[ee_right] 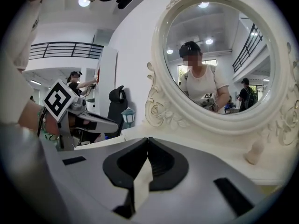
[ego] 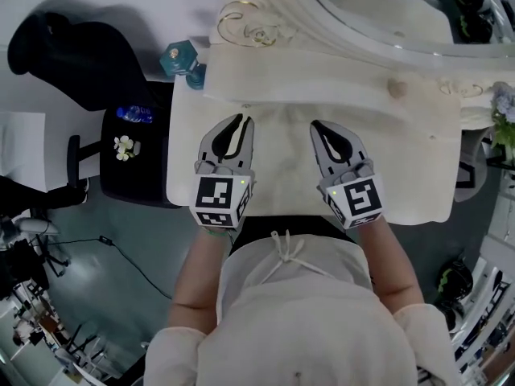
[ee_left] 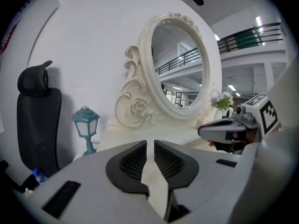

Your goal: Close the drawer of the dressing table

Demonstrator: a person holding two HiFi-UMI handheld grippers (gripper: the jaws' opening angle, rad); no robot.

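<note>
The cream dressing table (ego: 402, 159) lies below me, its oval mirror (ego: 378, 14) at the back. No drawer shows in any view; the table's front edge hides what is beneath the top. My left gripper (ego: 244, 119) hovers over the left half of the top, jaws a narrow slit apart with nothing between them (ee_left: 150, 143). My right gripper (ego: 315, 124) hovers over the right half beside it, its tips touching and empty (ee_right: 148, 140). Each gripper shows in the other's view.
A teal lantern (ego: 179, 59) stands at the table's back left corner. A black chair (ego: 88, 55) and a black stool (ego: 113, 179) with a bottle are to the left. A small cream knob (ego: 397, 88) sits by the mirror. Flowers (ego: 505, 115) stand at the right.
</note>
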